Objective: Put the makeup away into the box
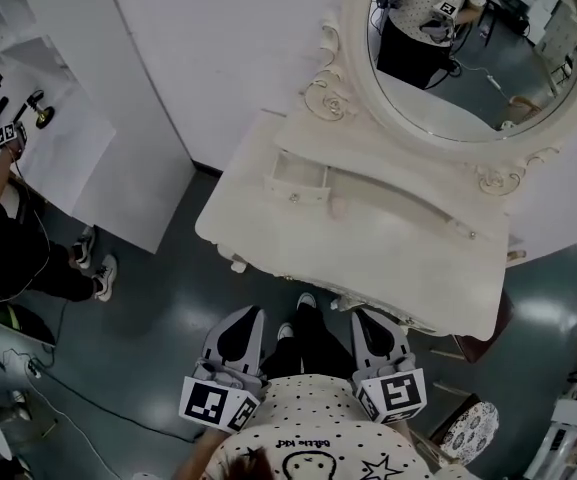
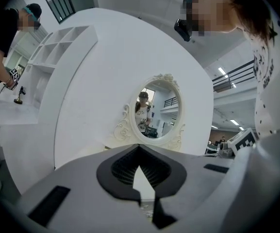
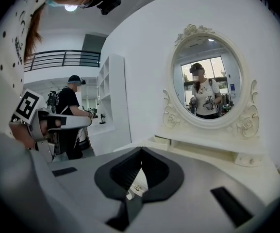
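Not begun. My left gripper (image 1: 243, 328), my right gripper (image 1: 373, 330): jaws together, nothing held. Dressing table (image 1: 368, 238): no makeup, no box in sight.

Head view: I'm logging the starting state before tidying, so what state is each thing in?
Left tongs: shut, empty.
Right tongs: shut, empty.
Small cream drawer on the cream dressing table: shut.
Oval cream-framed mirror: upright.
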`<state>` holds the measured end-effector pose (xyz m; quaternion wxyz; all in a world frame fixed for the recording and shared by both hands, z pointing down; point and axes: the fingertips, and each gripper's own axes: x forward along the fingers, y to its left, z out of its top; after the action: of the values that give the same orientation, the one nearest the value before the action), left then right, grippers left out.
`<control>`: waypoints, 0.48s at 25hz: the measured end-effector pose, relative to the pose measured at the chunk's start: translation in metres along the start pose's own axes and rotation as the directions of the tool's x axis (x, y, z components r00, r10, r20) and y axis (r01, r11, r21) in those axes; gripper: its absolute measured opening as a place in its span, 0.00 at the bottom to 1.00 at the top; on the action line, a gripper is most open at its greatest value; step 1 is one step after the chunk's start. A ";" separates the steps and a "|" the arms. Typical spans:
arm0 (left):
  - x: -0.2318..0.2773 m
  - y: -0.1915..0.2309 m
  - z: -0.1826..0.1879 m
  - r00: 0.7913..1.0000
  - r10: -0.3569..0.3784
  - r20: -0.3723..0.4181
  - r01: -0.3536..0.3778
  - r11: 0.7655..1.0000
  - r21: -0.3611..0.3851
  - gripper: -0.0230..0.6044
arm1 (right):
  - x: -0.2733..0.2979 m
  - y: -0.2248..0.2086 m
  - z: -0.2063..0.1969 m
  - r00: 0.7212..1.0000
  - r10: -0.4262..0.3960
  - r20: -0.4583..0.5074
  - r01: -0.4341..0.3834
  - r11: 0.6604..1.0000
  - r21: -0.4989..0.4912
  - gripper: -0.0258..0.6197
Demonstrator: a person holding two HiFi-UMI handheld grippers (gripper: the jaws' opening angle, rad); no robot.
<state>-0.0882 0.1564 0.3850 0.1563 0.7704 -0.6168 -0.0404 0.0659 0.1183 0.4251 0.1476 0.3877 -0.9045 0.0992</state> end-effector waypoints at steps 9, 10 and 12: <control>0.074 0.018 0.014 1.000 0.002 -0.005 -0.002 1.000 0.005 0.03 | 0.054 -0.051 0.019 1.000 -0.007 -0.019 0.008 1.000 0.030 0.05; 0.083 0.018 0.017 1.000 -0.002 -0.002 0.002 1.000 0.007 0.03 | 0.060 -0.058 0.022 1.000 -0.008 -0.016 0.008 1.000 0.028 0.05; 0.102 0.020 0.021 1.000 -0.010 0.000 0.010 1.000 0.010 0.03 | 0.072 -0.072 0.028 1.000 -0.011 -0.007 0.011 0.999 0.030 0.05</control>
<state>-0.0879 0.0502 0.3839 0.1524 0.7742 -0.6132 -0.0381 0.0657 0.0127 0.4280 0.1454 0.3947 -0.9002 0.1130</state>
